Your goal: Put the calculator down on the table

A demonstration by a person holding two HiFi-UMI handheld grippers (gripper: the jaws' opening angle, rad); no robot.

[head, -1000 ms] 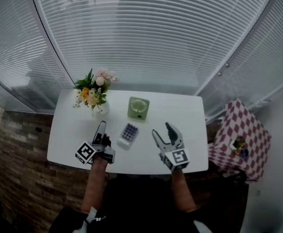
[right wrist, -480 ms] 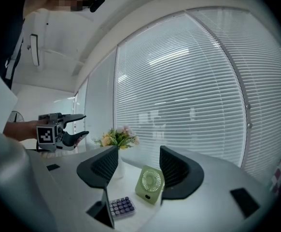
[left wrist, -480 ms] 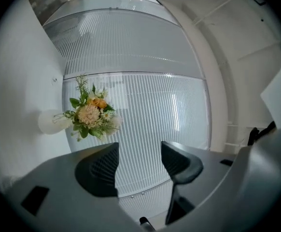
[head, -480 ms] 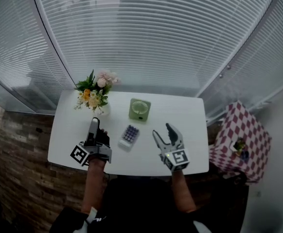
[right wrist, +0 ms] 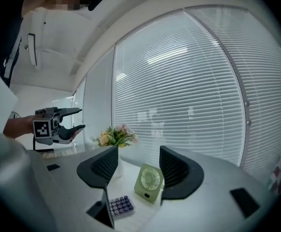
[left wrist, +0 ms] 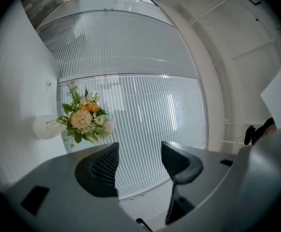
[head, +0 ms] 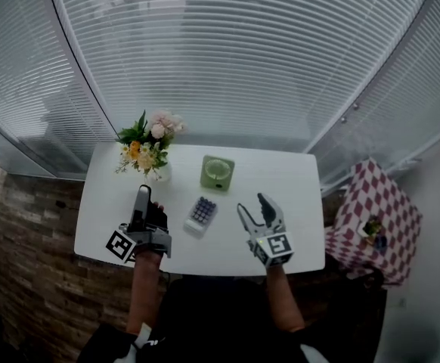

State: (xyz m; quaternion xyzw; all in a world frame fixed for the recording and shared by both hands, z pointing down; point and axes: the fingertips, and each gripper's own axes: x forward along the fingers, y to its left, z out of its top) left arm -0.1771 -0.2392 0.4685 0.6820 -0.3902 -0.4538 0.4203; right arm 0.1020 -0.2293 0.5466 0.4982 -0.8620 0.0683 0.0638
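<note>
The calculator (head: pixel 199 214), white with purple keys, lies flat on the white table (head: pixel 295 187), a little in front of the green fan (head: pixel 217 172). My left gripper (head: pixel 149 201) is to the calculator's left, apart from it and turned on its side. In the left gripper view the left gripper (left wrist: pixel 139 166) is open and empty, facing the flowers (left wrist: pixel 82 120) and the blinds. My right gripper (head: pixel 251 203) is to the calculator's right, also open and empty. The right gripper view shows the calculator (right wrist: pixel 121 206) and the fan (right wrist: pixel 149 181) beyond the open right gripper (right wrist: pixel 138 170).
A white vase of flowers (head: pixel 150 146) stands at the table's back left. A red-and-white checkered stand (head: pixel 379 210) with small objects sits to the right of the table. Window blinds run behind the table, and a brick wall (head: pixel 16 233) lies to the left.
My left gripper has drawn back to the left, away from the calculator, and rolled onto its side. The calculator and the right gripper have stayed where they were.
</note>
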